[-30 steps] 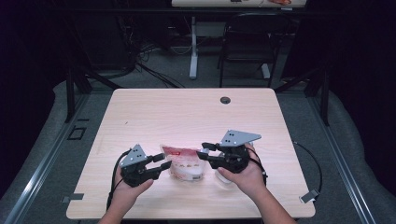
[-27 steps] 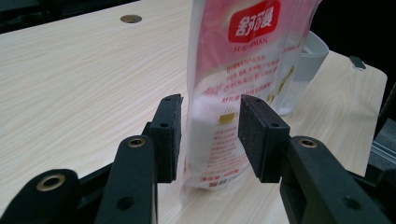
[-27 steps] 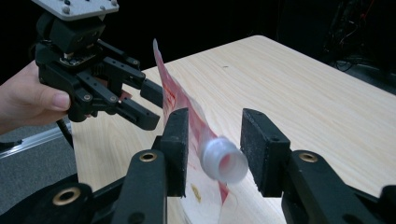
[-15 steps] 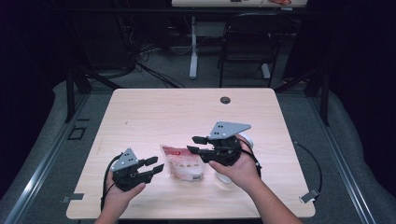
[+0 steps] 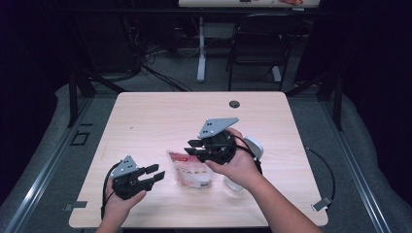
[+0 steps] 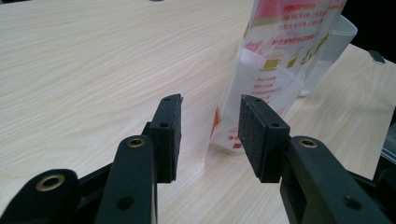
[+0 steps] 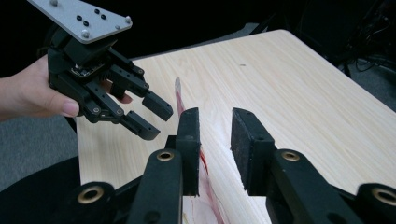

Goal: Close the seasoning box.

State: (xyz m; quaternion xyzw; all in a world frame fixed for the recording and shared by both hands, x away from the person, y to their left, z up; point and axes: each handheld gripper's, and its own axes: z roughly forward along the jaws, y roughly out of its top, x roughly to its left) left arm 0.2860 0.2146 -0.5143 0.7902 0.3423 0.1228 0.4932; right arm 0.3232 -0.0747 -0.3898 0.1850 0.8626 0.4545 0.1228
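Red-printed clear pouch (image 5: 190, 171), pale woodgrain table (image 5: 160, 116), black tongs (image 5: 151, 174)

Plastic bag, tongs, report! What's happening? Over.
Left tongs open, beside the plastic bag. Right tongs closing above its top edge, not gripping. Clear cup behind.

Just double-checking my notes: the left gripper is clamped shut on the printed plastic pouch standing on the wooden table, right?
Not quite. The left gripper is open, its pads apart, with the printed plastic pouch standing beyond them on the wooden table, untouched. The left gripper view shows it.
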